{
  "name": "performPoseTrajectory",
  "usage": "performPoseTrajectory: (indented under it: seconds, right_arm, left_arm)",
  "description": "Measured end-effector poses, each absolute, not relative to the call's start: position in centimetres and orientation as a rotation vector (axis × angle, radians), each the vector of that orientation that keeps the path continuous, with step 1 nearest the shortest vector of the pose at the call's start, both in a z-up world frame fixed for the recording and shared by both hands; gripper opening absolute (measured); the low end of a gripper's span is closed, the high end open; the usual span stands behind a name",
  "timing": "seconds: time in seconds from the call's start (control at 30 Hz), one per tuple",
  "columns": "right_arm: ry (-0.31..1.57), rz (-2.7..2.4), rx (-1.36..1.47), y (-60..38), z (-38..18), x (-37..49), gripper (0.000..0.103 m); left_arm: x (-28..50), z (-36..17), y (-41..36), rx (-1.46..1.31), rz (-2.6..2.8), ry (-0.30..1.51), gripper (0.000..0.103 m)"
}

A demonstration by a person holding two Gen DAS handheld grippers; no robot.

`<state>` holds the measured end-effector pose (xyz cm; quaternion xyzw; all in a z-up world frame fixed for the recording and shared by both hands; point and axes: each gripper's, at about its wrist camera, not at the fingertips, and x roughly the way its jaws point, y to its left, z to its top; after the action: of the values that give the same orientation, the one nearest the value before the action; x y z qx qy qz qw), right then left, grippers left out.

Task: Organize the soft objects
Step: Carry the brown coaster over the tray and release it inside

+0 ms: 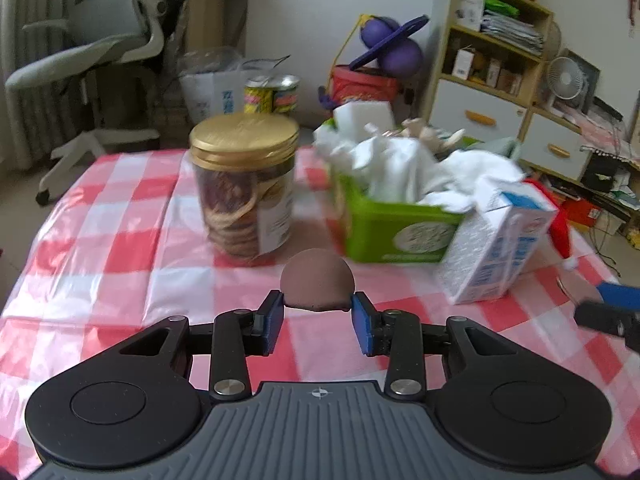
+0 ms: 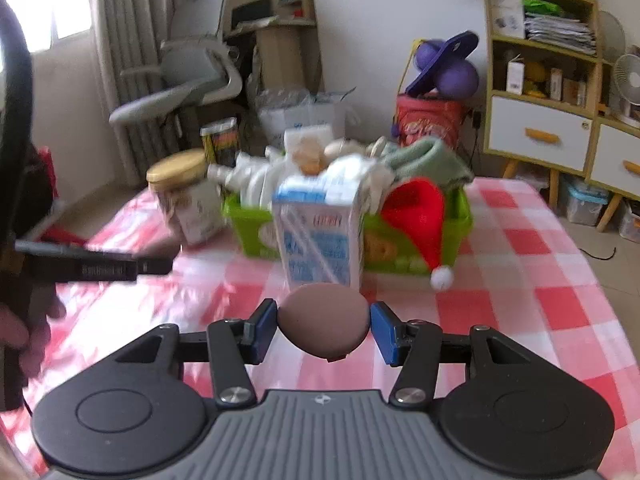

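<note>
My left gripper (image 1: pixel 318 312) is shut on a brown soft ball (image 1: pixel 318 282), held above the checked tablecloth. My right gripper (image 2: pixel 324 326) is shut on another brown soft ball (image 2: pixel 324 322). A green basket (image 1: pixel 400 232) stands ahead, piled with white cloths (image 1: pixel 404 168), a sponge and other soft things; it also shows in the right wrist view (image 2: pixel 460 224). A red Santa hat (image 2: pixel 420 216) hangs over the basket's front edge. The right gripper's blue finger (image 1: pixel 618 296) shows at the right edge of the left wrist view.
A jar with a gold lid (image 1: pixel 244 184) stands left of the basket. A blue and white carton (image 2: pixel 320 232) stands in front of the basket. The table has a red and white checked cloth (image 1: pixel 120 240). An office chair (image 1: pixel 100 40) and shelves (image 2: pixel 548 80) stand beyond.
</note>
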<state>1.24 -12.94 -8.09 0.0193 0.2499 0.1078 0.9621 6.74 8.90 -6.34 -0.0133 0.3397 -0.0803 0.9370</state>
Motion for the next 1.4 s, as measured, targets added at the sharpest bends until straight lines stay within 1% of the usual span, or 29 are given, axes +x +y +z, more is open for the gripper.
performPoseTrajectory:
  seconds: [0.27,0.47,0.67,0.97,1.33,1.37,1.4]
  right_arm:
    - [0.451,0.185,0.148,-14.5,-4.2,3.6,0.027]
    - [0.439,0.166,0.256,-16.5,-2.5,7.5,0.027]
    - [0.438,0.169,0.255,-17.7,-1.1,11.6,0.027]
    - [0.467,0.266,0.378,-18.2,-1.0,16.9,0.028]
    - [0.526,0.282,0.369,-17.9,-3.2,20.0,0.030]
    - [0.533,0.286,0.370,-17.8,-3.3,20.2,0.032]
    - [0.539,0.291,0.376,-17.9,-3.5,20.2,0.038]
  left_arm:
    - [7.5,-3.4,5.8,-0.010,-0.223,0.653,0.040]
    - [10.0,-1.0,3.9,-0.009,-0.261,0.613,0.042]
    - [13.3,0.3,2.2,-0.013,-0.328,0.600,0.047]
    - [17.5,-0.8,-0.3,0.006,-0.418,0.635,0.051]
    - [19.0,-3.5,-0.9,0.044,-0.439,0.661,0.051]
    - [19.0,-3.6,-0.8,0.039,-0.442,0.659,0.053]
    - [19.0,-3.6,-0.7,0.035,-0.443,0.659,0.055]
